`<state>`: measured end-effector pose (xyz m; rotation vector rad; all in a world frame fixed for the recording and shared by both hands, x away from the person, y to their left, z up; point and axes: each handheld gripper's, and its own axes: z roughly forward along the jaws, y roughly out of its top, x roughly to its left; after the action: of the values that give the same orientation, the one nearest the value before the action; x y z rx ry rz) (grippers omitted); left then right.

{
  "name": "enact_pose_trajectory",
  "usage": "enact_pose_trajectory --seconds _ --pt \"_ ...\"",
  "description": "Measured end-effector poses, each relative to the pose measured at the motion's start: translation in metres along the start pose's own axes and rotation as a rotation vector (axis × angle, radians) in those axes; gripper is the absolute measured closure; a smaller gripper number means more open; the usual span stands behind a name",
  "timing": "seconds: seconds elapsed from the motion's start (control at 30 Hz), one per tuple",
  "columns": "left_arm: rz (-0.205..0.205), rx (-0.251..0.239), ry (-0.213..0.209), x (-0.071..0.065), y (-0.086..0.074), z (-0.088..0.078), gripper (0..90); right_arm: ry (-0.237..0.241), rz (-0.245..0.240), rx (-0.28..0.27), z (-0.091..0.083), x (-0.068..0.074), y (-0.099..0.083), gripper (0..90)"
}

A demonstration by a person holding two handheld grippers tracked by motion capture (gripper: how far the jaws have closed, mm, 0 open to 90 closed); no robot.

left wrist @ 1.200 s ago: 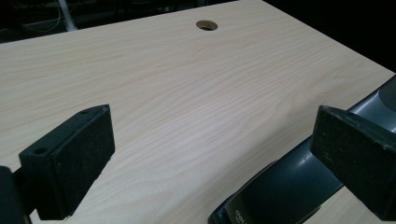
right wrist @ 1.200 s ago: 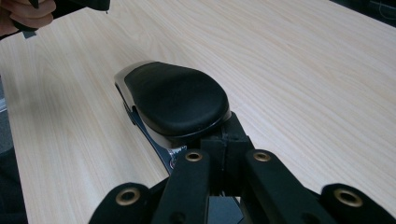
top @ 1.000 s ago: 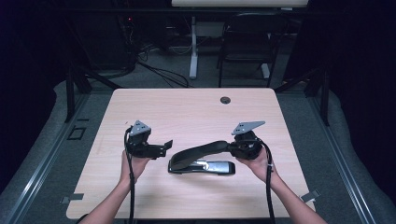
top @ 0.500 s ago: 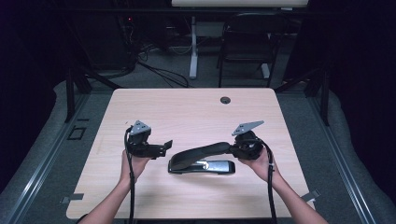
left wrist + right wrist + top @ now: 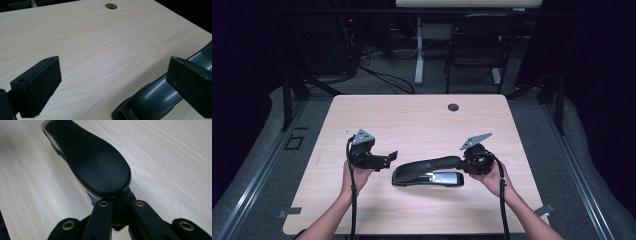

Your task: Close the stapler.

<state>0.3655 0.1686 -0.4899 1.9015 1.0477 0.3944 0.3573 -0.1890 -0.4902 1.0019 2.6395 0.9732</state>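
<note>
Nearest to the person, two bare forearms come in from the bottom edge of the high view, each hand carrying a black tool with a trailing cable. The right tongs (image 5: 463, 161) are pressed together on the rear end of the large black stapler with a rounded plastic top arm and a shiny metal base (image 5: 428, 171); in the right gripper view the two jaws meet just under the wide end of that arm. The stapler lies on the pale wood-grain worktop (image 5: 412, 117), between the two hands, with its long side across the view and its top arm lifted at the right end. The left tongs (image 5: 391, 157) are spread wide and hold nothing; they stand just beside the left end of the stapler, and in the left gripper view the dark arm passes close to one jaw. Farther away, near the back edge of the worktop, there is a small round cable hole (image 5: 453, 107). Behind the worktop, a dark chair (image 5: 474, 52) stands on the floor.
</note>
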Motion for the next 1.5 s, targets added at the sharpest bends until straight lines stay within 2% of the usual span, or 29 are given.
enact_pose_trajectory --seconds 0.57,0.83,0.97,1.07,1.1,1.17,1.27,1.3,1.33,1.37,1.4,1.5 --pt "-0.001 0.007 -0.002 0.0 0.001 0.0 0.2 -0.003 0.023 0.132 0.015 -0.009 -0.007 90.0" --pt "-0.001 0.009 0.0 0.0 0.0 0.001 0.2 -0.001 0.019 0.16 0.019 -0.01 -0.008 90.0" --pt "0.0 0.009 0.0 0.0 0.0 0.001 0.2 -0.031 -0.002 0.19 0.019 -0.01 -0.007 90.0" --pt "0.001 0.01 0.0 0.001 0.001 0.001 0.2 -0.079 0.006 0.172 0.011 -0.015 -0.006 90.0" --pt "0.0 0.009 -0.001 0.001 0.0 0.001 0.2 -0.113 0.021 0.141 0.003 -0.019 -0.005 90.0" --pt "0.002 0.012 -0.004 0.001 0.0 0.001 0.2 -0.142 0.042 0.058 -0.008 -0.024 -0.004 90.0" --pt "0.004 0.013 -0.004 0.0 0.001 0.002 0.2 -0.144 0.053 -0.032 -0.022 -0.021 0.0 90.0" --pt "0.002 0.013 -0.004 0.0 0.0 0.002 0.2 -0.118 0.031 -0.075 -0.028 -0.016 0.004 90.0" --pt "0.001 0.013 -0.004 0.0 0.0 0.003 0.2 -0.103 0.022 -0.089 -0.03 -0.012 0.006 90.0" --pt "0.001 0.014 -0.004 0.0 0.0 0.003 0.2 -0.087 0.009 -0.094 -0.031 -0.008 0.008 90.0" --pt "0.0 0.016 -0.003 0.0 0.0 0.003 0.2 -0.052 -0.009 -0.084 -0.031 -0.003 0.01 90.0" --pt "0.005 0.016 -0.003 0.0 0.0 0.003 0.2 -0.051 -0.047 -0.026 -0.023 0.006 0.012 90.0"
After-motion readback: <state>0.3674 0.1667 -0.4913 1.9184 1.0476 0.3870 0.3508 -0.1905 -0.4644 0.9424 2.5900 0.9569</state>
